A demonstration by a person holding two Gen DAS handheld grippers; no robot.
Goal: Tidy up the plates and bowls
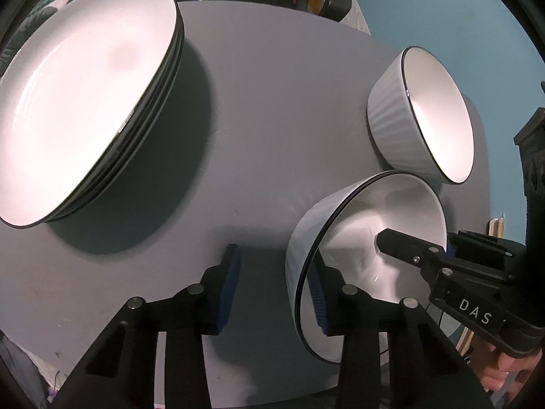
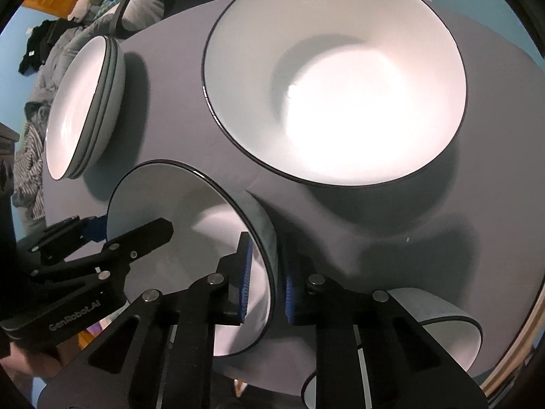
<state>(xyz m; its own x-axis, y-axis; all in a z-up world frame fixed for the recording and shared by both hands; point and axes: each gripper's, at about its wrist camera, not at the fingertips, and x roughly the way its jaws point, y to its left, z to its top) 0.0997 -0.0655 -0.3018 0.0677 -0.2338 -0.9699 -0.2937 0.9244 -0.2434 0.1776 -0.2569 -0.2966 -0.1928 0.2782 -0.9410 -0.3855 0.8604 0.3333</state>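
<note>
Bowl (image 1: 361,238) near the table's (image 1: 265,129) front edge is mid-pickup, right hand-held gripper (image 2: 265,293) closed on its rim, left hand-held gripper (image 1: 276,293) straddling the opposite rim, not yet pinching; next: clamp, lift level, nest into ribbed bowl (image 1: 425,116).

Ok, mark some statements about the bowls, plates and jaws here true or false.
1. The right gripper has its jaws closed on the rim of the near bowl. True.
2. The plates lie scattered singly. False: they form one stack of plates.
3. The left gripper grips a plate. False: its jaws straddle the same bowl's rim, not yet closed.
4. A ribbed bowl stands beyond the near bowl. True.
</note>
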